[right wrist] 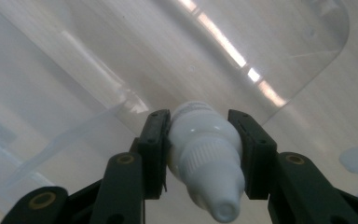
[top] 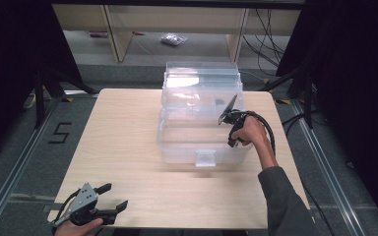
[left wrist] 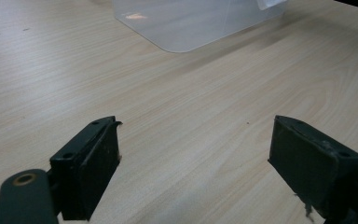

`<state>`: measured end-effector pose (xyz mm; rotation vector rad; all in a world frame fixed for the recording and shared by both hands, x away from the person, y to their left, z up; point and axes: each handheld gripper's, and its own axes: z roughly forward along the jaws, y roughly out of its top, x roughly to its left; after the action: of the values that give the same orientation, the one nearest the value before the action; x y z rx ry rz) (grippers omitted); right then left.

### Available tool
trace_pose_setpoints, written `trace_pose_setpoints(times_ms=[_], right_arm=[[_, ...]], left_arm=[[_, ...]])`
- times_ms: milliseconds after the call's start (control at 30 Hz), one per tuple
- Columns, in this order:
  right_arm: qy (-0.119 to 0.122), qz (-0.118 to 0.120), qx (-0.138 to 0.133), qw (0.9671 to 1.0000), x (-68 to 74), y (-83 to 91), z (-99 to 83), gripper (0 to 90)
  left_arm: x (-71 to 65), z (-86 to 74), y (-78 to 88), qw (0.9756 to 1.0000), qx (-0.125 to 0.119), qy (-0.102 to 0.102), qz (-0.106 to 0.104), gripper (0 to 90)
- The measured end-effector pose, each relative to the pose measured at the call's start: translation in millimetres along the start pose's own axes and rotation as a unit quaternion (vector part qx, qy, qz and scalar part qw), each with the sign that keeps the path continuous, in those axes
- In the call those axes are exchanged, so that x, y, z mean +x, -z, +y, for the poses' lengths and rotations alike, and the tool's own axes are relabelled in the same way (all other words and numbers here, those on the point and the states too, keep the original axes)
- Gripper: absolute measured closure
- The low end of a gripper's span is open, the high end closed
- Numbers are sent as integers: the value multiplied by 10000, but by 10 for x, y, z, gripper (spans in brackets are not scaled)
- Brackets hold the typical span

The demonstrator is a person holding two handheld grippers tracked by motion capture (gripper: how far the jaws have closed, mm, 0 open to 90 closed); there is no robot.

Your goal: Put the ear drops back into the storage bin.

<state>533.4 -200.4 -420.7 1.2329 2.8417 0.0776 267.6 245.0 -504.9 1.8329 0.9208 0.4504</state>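
My right gripper (right wrist: 200, 154) clamps a white dropper bottle (right wrist: 204, 158) over the clear bin (top: 177, 147); its smooth sides could slip. My left gripper (left wrist: 196, 163) gapes empty.

The right claw (right wrist: 200, 140), wrist bent downward, is clamping its jaws shut, while the left claw (top: 112, 196) is resting wide open at the desk's (top: 128, 128) near edge.

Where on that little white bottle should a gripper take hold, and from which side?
Grip the white bottle across its round body, just behind the ribbed cap, as the right gripper does now: one pad on each side, nozzle toward the hand. The body is its widest, smoothest part, while the cap tapers and would probably slip. The approach is from above, over the clear bin.
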Motion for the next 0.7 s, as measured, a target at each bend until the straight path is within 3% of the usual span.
trace_pose_setpoints(times_ms=[167,233,300,500,567,700], right_arm=[[-56,35,-31,10000,-10,-54,-4,602],[54,110,26,9999,-23,-64,6,602],[-50,86,24,9999,-3,-67,8,601],[77,71,105,9999,-14,-104,32,601],[-46,119,123,9998,-4,-122,31,601],[-59,100,117,9999,-14,-169,24,601]], left_arm=[[0,-3,-14,10000,-38,34,-38,152],[-5,1,1,10000,11,-9,2,152],[-2,3,4,10000,10,-7,7,153],[-2,2,3,10000,12,-12,1,153],[-2,2,4,10000,13,-13,-2,152],[-4,2,2,10000,14,-25,-8,153]])
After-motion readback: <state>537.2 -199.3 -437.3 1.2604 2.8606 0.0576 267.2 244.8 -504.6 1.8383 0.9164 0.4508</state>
